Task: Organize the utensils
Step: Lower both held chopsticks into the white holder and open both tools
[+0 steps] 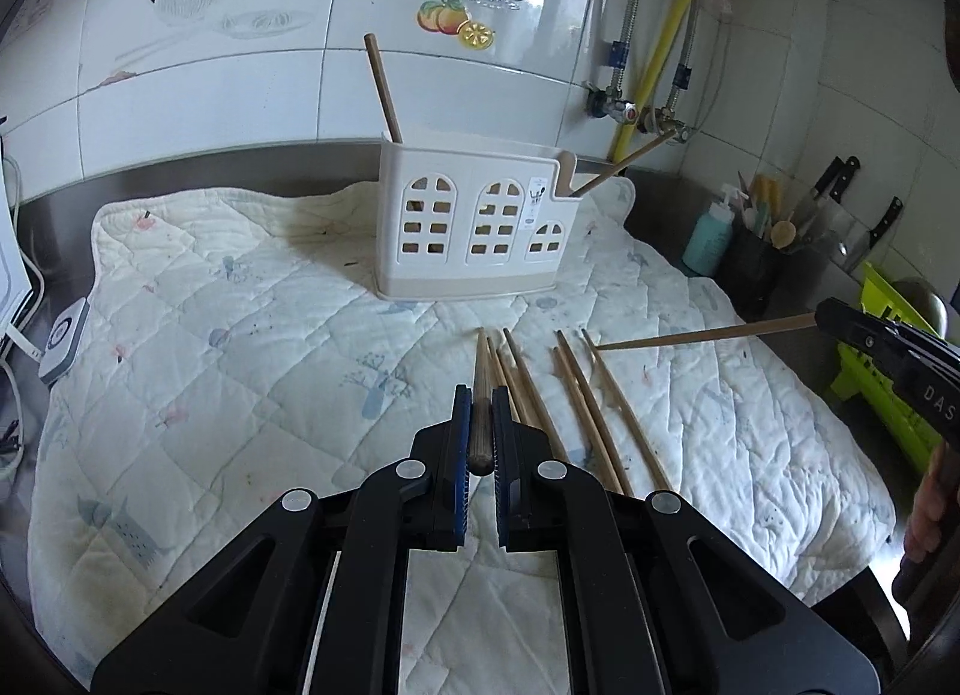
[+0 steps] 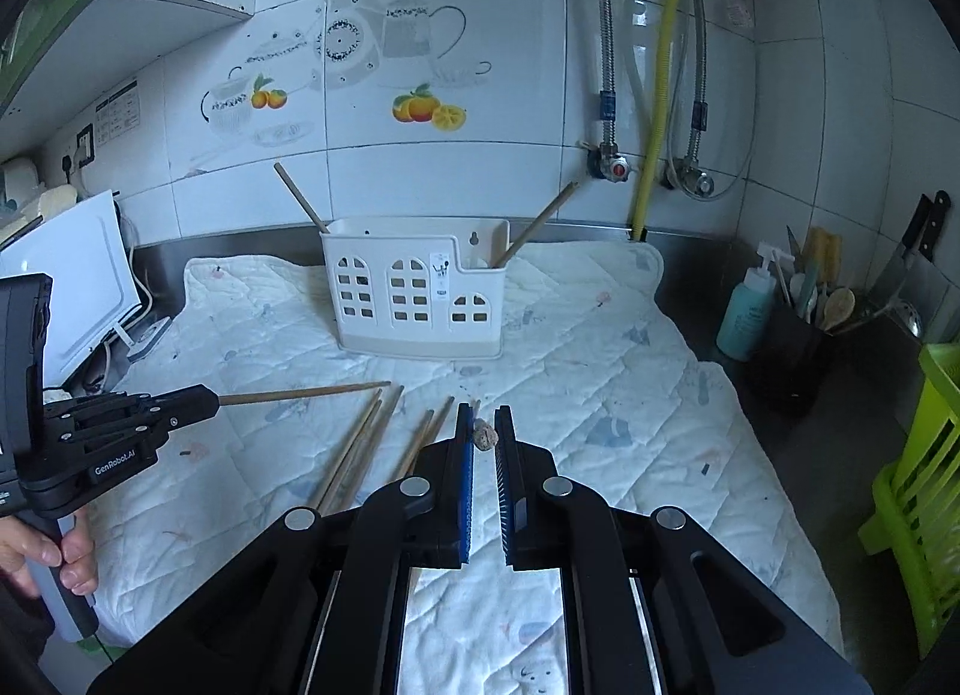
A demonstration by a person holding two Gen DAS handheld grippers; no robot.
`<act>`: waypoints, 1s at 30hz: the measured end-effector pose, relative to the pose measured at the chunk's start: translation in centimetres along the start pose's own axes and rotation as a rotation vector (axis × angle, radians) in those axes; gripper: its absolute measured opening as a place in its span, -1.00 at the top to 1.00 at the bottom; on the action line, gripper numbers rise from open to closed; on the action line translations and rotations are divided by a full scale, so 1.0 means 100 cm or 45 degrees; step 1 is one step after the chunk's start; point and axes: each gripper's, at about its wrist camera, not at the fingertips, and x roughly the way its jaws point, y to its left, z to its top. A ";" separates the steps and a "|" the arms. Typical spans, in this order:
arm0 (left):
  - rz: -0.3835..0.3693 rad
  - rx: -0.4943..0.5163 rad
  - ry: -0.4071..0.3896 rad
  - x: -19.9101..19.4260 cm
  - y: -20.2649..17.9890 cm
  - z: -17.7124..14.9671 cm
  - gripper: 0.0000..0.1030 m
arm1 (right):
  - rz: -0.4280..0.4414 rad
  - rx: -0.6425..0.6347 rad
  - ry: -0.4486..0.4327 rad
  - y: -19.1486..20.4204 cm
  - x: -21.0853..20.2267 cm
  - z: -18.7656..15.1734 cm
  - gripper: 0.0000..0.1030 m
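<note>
A white utensil holder (image 1: pixel 474 230) (image 2: pixel 414 299) with window cutouts stands on a quilted mat (image 1: pixel 240 335) (image 2: pixel 600 395). One chopstick (image 1: pixel 384 89) leans in its left end and another (image 1: pixel 624 161) in its right slot. Several loose chopsticks (image 1: pixel 576 407) (image 2: pixel 360 443) lie on the mat. My left gripper (image 1: pixel 480 401) (image 2: pixel 207 398) is shut on a chopstick (image 1: pixel 480 377) (image 2: pixel 300 393), held level above the mat. My right gripper (image 2: pixel 485 422) (image 1: pixel 825 320) is shut on another chopstick (image 2: pixel 485 436) (image 1: pixel 708 334), seen end-on in the right wrist view.
A teal bottle (image 2: pixel 747 311), a dark utensil pot (image 2: pixel 792 359) and knives (image 1: pixel 840 197) stand at the right on the steel counter. A green rack (image 2: pixel 918 485) is at the far right. A white appliance (image 2: pixel 66 281) and cables sit at the left. Tiled wall behind.
</note>
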 end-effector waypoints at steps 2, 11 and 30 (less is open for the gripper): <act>-0.012 0.007 -0.008 -0.002 0.000 0.009 0.90 | 0.023 -0.007 -0.003 -0.003 0.002 0.011 0.86; -0.039 0.099 -0.057 -0.008 -0.010 0.064 0.91 | 0.098 -0.009 -0.032 -0.021 0.009 0.080 0.86; -0.045 0.199 -0.231 -0.026 -0.027 0.167 0.91 | 0.088 -0.109 -0.097 -0.017 0.045 0.193 0.87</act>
